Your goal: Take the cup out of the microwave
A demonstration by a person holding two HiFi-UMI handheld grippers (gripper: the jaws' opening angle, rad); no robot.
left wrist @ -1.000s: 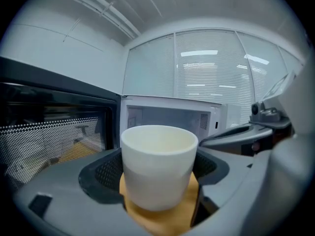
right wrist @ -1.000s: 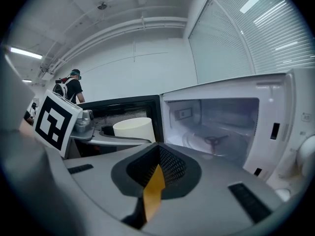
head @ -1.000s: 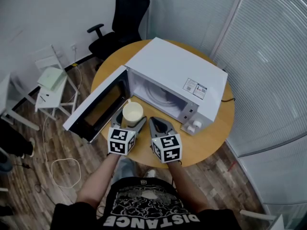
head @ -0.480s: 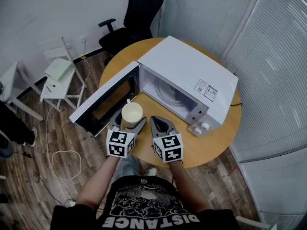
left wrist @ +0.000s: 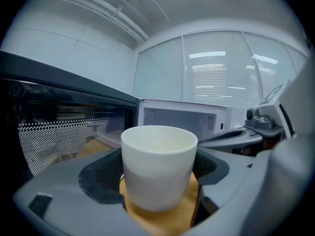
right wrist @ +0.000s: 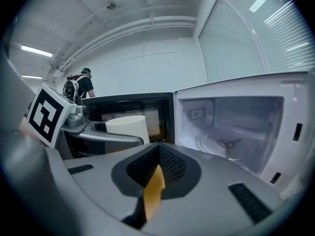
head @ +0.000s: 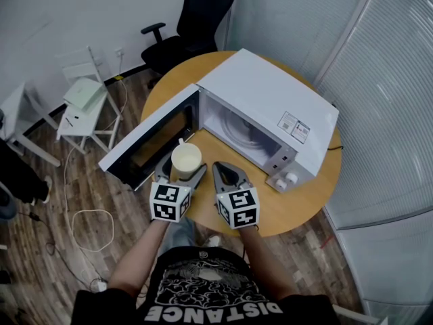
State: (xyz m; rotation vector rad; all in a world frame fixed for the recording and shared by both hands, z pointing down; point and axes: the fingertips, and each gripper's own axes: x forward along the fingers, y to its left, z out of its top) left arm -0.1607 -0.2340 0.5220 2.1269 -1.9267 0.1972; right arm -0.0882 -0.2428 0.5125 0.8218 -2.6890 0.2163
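The cream cup (head: 186, 160) stands upright outside the white microwave (head: 270, 100), in front of its open door (head: 145, 144) and over the round wooden table (head: 298, 202). My left gripper (head: 184, 169) is shut on the cup, one jaw on each side. In the left gripper view the cup (left wrist: 158, 166) fills the gap of that gripper (left wrist: 158, 181); whether it rests on the table I cannot tell. My right gripper (head: 222, 172) is beside it, shut and empty. In the right gripper view only a thin gap shows between its jaws (right wrist: 156, 173), with the cup (right wrist: 127, 127) to the left and the empty cavity (right wrist: 231, 132) to the right.
A black office chair (head: 196, 19) stands behind the table. A white folding chair (head: 84, 100) and a loose cable (head: 88, 229) are on the wooden floor at left. Blinds and glass walls close the right side. A person (right wrist: 81, 85) stands far off.
The head view has swung a little, so the microwave sits further right. The cup and both grippers hold nearly the same place, slightly further from the opening.
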